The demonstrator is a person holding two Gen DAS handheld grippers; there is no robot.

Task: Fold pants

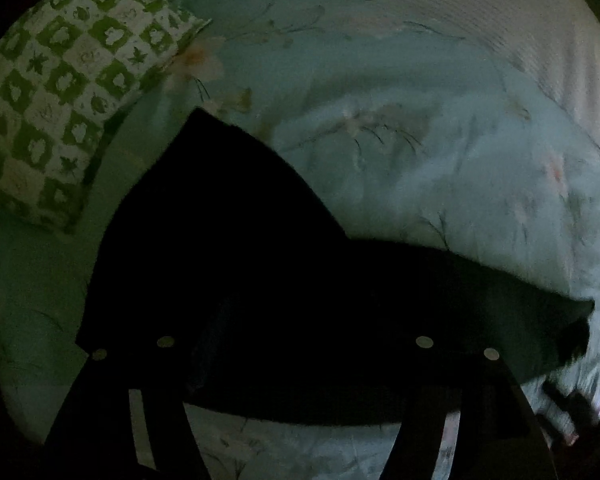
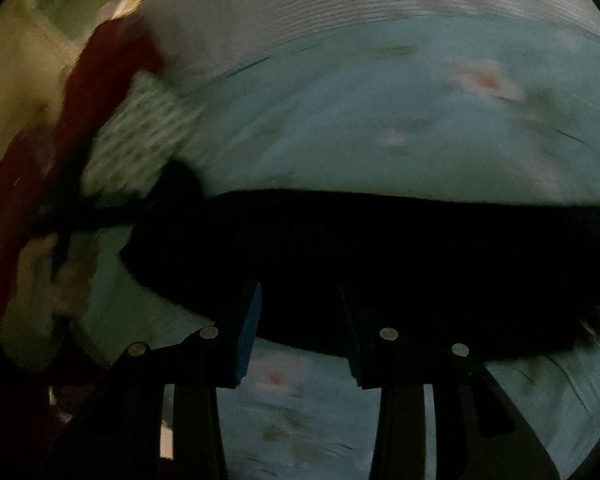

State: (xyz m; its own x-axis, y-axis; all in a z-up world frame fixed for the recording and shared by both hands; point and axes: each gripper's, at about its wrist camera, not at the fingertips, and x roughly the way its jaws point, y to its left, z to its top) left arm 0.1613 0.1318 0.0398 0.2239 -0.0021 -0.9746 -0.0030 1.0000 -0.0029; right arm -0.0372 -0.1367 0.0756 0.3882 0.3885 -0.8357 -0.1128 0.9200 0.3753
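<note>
The black pants (image 1: 260, 280) lie on the blue floral bedspread (image 1: 440, 152), near edge at both claws. The right claw (image 2: 300, 320) stands open, fingers apart over the cloth. Left claw (image 1: 292, 360): state cannot be told; fingers merge with dark fabric. Risk: a grip taking one layer only, so the fold skews. The checked pillow (image 1: 72, 92) lies far left. No legible writing.

I see a bed (image 1: 420, 184) under a pale blue floral cover. Black pants (image 1: 260, 272) lie on it near me; a green-and-white checked pillow (image 1: 72, 92) rests at its far left. A ribbed white blanket (image 1: 440, 4) covers the far edge.
</note>
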